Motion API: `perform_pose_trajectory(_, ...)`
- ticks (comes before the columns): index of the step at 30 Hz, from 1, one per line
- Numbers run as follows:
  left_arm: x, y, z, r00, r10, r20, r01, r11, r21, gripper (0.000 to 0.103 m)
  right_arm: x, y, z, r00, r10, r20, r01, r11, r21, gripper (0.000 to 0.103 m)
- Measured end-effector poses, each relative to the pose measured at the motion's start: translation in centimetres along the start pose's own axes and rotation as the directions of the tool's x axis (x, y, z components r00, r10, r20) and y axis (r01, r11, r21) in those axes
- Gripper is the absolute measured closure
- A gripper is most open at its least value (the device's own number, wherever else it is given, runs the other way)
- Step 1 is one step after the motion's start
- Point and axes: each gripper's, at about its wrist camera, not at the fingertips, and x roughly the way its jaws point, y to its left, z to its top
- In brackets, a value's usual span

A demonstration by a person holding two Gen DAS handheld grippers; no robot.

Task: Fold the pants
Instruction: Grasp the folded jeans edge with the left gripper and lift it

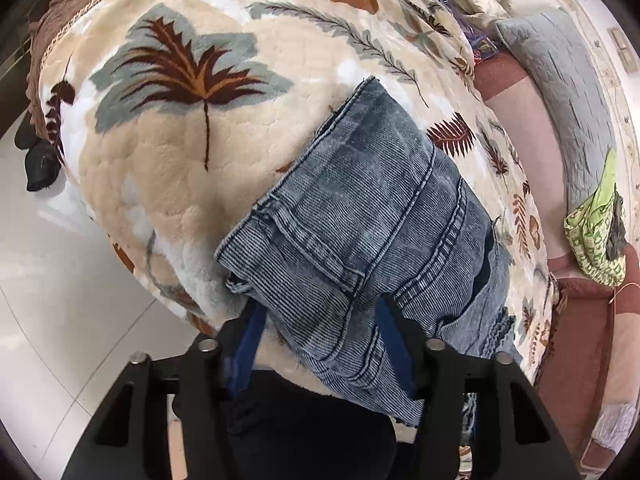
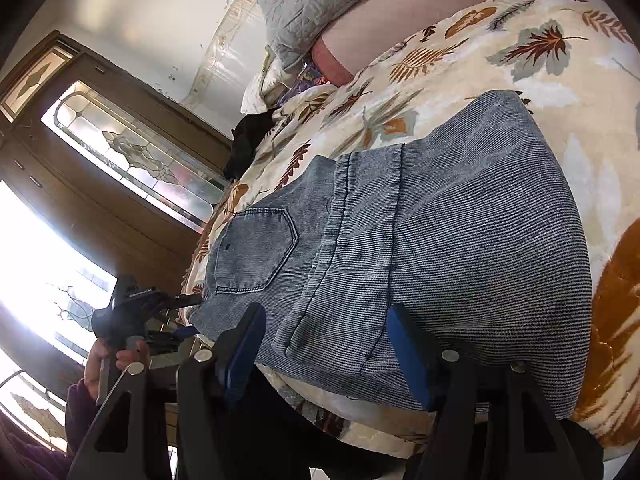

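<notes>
Blue-grey denim pants lie folded on a cream leaf-print blanket at the bed's near edge. My left gripper is open, its blue pads on either side of the pants' near end, which hangs over the edge. In the right wrist view the pants show a back pocket. My right gripper is open, its fingers straddling the pants' near edge without pressing on it. The left gripper, held by a person's hand, sits at the pants' left end.
A grey pillow and a green printed bag lie by the headboard. Black shoes stand on the white tiled floor. A black garment lies at the bed's far edge, near a wooden wardrobe.
</notes>
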Motion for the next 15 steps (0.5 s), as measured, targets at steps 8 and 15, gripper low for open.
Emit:
perform_pose_trajectory(8, 0.46, -0.09, 0.17, 0.999, 0.037, 0.032, -0.038, 0.999, 0.025, 0.071, 0.25, 0.07, 0.03, 1.000, -0.002, -0.007, 0.002, 1.000, 0.002, 0.036)
perform_pose_trajectory(15, 0.86, 0.33, -0.11, 1.000, 0.028, -0.005, -0.028, 0.999, -0.022, 0.062, 0.29, 0.14, 0.11, 1.000, -0.001, -0.007, 0.001, 1.000, 0.003, 0.036)
